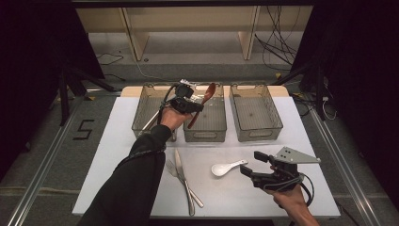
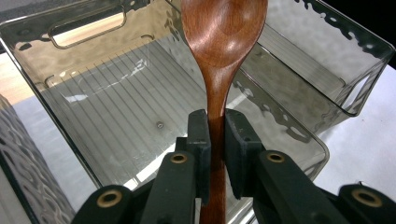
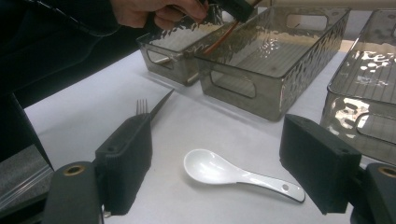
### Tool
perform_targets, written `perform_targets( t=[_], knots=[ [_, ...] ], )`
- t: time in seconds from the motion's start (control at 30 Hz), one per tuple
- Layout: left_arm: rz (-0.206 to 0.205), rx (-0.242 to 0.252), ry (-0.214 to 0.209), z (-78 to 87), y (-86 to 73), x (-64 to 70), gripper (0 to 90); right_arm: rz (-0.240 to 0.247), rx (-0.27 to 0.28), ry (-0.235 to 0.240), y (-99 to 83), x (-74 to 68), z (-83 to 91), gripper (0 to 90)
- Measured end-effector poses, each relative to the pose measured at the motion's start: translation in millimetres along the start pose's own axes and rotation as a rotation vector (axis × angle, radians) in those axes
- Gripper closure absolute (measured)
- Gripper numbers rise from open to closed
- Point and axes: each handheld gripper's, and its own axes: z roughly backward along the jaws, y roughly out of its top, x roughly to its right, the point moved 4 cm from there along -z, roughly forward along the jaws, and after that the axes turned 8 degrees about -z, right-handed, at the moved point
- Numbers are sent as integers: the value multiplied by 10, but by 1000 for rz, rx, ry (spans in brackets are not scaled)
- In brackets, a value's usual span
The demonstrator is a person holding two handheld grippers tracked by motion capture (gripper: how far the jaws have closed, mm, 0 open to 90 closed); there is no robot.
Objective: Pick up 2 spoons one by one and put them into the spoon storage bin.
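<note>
Brown wooden spoon (image 1: 203, 100) seen in the high view, pinched at its handle by the left gripper (image 1: 187, 104), held over the middle clear plastic bin (image 1: 205, 123); bowl end raised toward the far rim, handle slanting down toward the near rim. Left of that middle bin, another clear bin (image 1: 148, 110) with a metal utensil (image 1: 150, 120) inside, too dim to identify; right of it, an empty clear bin (image 1: 255, 112). Nearer than the middle bin, on the white table (image 1: 127, 155): a steel knife (image 1: 183, 180) crossing a steel fork (image 1: 181, 181), then a white ceramic soup spoon (image 1: 226, 167), with the right gripper (image 1: 249, 165) just beside its handle end.

Left gripper view: jaws pressed together on the narrow neck of the wooden spoon (image 2: 219, 70), ribbed bin floor (image 2: 121, 121) below. Smooth varnished wood, narrow contact; likely to pivot or slide if tilted further. Released from this height and slant, could bounce, land across the rim or lean into the neighbouring bin.

Right gripper view: jaws spread wide, nothing between them, white soup spoon (image 3: 233, 173) lying between and just beyond. Glazed, rounded, low on the table; liable to skid or squirt out under a shallow or off-centre pinch, perhaps toward the fork (image 3: 141, 106) and knife (image 3: 161, 103).
</note>
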Motion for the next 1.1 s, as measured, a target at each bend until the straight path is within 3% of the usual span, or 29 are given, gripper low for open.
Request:
perform_targets(
  t=[0.17, 0.23, 0.37, 0.6, 0.83, 0.97, 1.1],
  knots=[
    [28, -15, -5, -18, -8, -8, 779, 2, 1, 1, 0, -2, -1, 264],
    [40, -27, 1, -18, -2, -15, 687, 0, 0, 1, 0, -1, -1, 264],
    [40, -24, -23, 44, 9, 17, 613, 2, -1, 1, -1, -5, -1, 265],
    [1, -2, -66, 314, -9, 175, 395, 5, -8, 4, -5, -6, -10, 265],
    [-30, 38, -82, 701, -217, 281, 311, 21, -37, 14, -13, 5, -31, 265],
    [-25, 63, -80, 888, -416, 297, 278, 30, -60, 14, -2, 28, -65, 264],
    [-41, 50, -71, 993, -650, 346, 253, 46, -87, 3, 32, 60, -114, 264]
  ],
)
